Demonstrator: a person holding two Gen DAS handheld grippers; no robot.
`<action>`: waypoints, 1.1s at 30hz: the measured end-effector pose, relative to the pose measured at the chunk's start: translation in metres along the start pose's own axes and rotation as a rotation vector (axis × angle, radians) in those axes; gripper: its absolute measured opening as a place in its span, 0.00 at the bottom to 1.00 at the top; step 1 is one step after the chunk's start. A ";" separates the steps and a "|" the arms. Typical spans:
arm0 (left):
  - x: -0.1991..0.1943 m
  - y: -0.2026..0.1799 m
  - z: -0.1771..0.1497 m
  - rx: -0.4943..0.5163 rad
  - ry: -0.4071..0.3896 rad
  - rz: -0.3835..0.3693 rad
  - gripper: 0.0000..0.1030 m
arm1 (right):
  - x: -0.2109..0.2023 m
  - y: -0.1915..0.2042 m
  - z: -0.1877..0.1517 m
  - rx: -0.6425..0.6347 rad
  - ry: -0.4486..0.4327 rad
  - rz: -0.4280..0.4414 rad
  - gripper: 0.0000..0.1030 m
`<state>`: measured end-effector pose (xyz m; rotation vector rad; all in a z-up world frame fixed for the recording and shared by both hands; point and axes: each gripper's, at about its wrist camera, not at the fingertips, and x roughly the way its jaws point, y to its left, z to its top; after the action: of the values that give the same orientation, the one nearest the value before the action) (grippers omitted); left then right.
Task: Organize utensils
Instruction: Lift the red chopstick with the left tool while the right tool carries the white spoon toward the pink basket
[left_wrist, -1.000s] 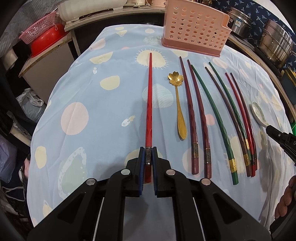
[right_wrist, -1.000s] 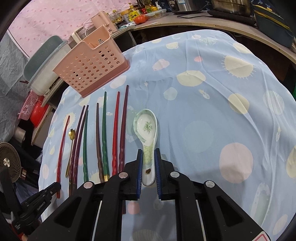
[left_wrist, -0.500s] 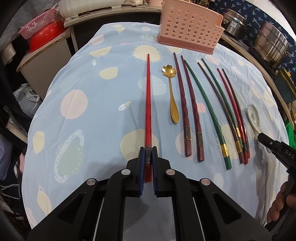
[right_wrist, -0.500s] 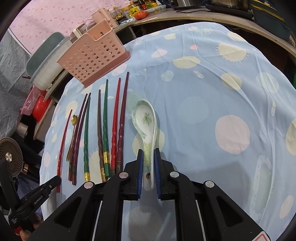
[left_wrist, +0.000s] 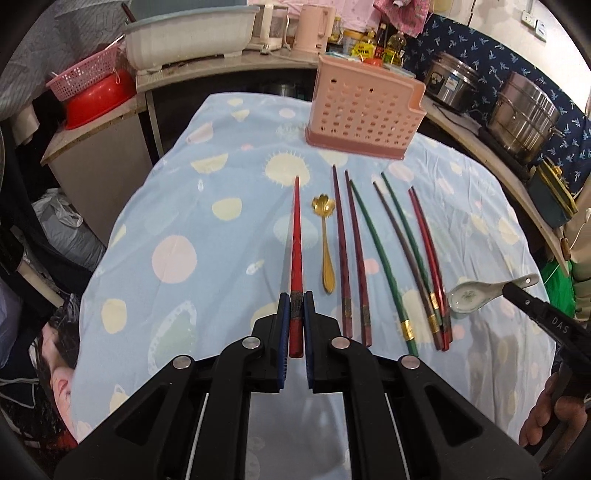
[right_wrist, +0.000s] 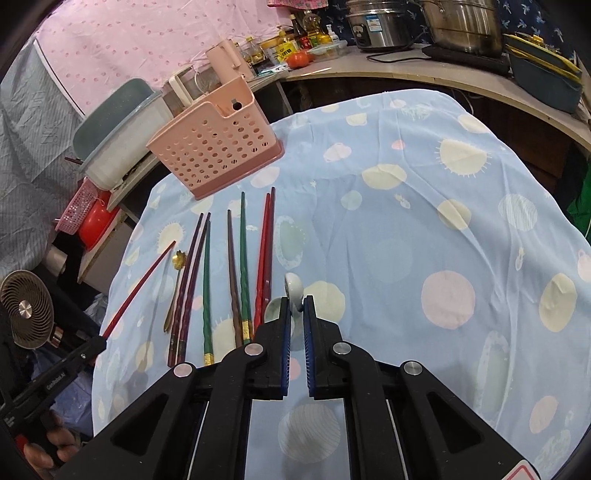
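My left gripper (left_wrist: 293, 308) is shut on the thick end of a red chopstick (left_wrist: 295, 243) and holds it lifted off the cloth, tip pointing at the pink perforated utensil basket (left_wrist: 364, 107). My right gripper (right_wrist: 293, 308) is shut on the handle of a white ceramic spoon (right_wrist: 293, 286), raised above the cloth; the spoon also shows in the left wrist view (left_wrist: 469, 295). Several red, green and dark chopsticks (left_wrist: 391, 254) and a gold flower spoon (left_wrist: 325, 240) lie in a row on the blue dotted tablecloth (left_wrist: 177, 221).
The basket (right_wrist: 218, 147) stands at the table's far edge. Counters behind hold steel pots (left_wrist: 524, 110), bottles, a white tub (left_wrist: 188, 33) and a red bowl in a pink basket (left_wrist: 92, 92). A small fan (right_wrist: 26, 310) stands at the left of the table.
Both grippers have risen. The red chopstick and the ceramic spoon have left the cloth, and the spoon has tilted up in the right gripper.
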<state>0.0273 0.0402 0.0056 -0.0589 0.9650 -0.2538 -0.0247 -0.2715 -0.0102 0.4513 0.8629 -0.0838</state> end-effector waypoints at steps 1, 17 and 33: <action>-0.003 -0.001 0.003 0.003 -0.009 -0.001 0.07 | 0.000 0.001 0.001 -0.003 -0.004 0.004 0.07; -0.041 -0.003 0.060 0.017 -0.139 0.007 0.06 | -0.006 0.027 0.034 -0.052 -0.057 0.043 0.07; -0.090 -0.026 0.174 0.100 -0.351 0.003 0.07 | -0.010 0.062 0.125 -0.136 -0.169 0.054 0.06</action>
<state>0.1164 0.0260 0.1820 -0.0092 0.6028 -0.2777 0.0739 -0.2690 0.0889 0.3345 0.6853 -0.0127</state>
